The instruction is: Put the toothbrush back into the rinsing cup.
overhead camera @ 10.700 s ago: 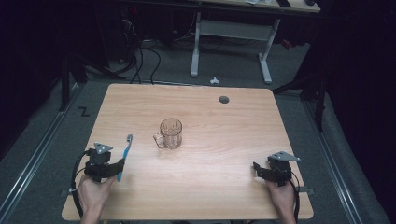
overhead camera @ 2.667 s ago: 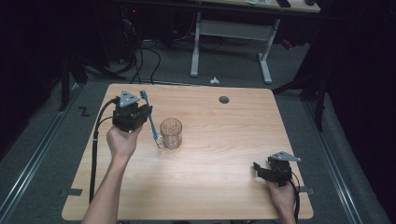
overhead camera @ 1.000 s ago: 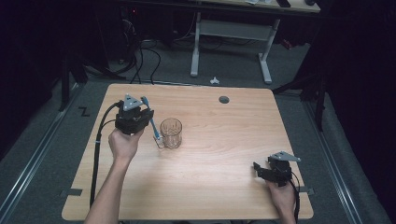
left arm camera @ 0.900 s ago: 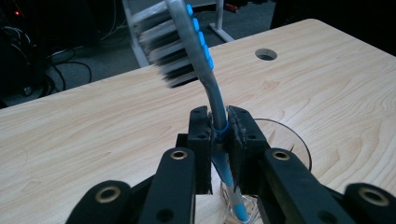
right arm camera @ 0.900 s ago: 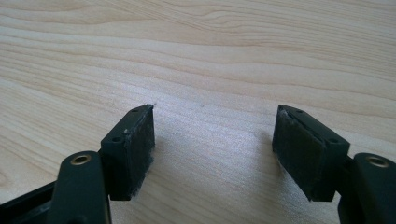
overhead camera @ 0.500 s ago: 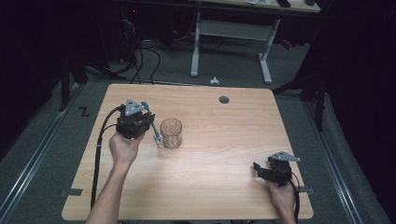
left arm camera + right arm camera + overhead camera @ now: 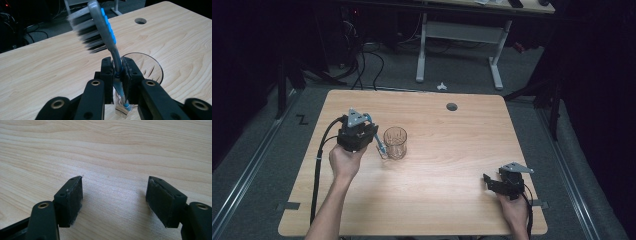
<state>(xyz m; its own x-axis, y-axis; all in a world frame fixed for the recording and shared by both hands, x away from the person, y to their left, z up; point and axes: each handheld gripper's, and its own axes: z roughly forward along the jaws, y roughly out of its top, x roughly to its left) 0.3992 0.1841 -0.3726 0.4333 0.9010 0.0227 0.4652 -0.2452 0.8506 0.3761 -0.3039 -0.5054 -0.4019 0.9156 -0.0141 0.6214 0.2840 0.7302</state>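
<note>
My left gripper (image 7: 364,135) is shut on a grey and blue toothbrush (image 7: 106,35), held by its neck with the bristled head up. The handle end hangs down, close to the table just left of the clear glass (image 7: 395,142). In the left gripper view the glass rim (image 7: 152,65) lies right behind the jaws and the brush is outside it. My right gripper (image 7: 493,183) rests at the table's near right corner, open, with bare wood between its pads (image 7: 71,197).
The wooden table (image 7: 452,210) has a round cable hole (image 7: 452,106) near its far edge. Beyond it, on the grey floor, stand white desk legs (image 7: 419,50), black cables and a small white object (image 7: 441,86).
My left gripper has eased slightly toward the near side with the toothbrush, lowering its handle beside the glass. The right gripper has stayed put.
</note>
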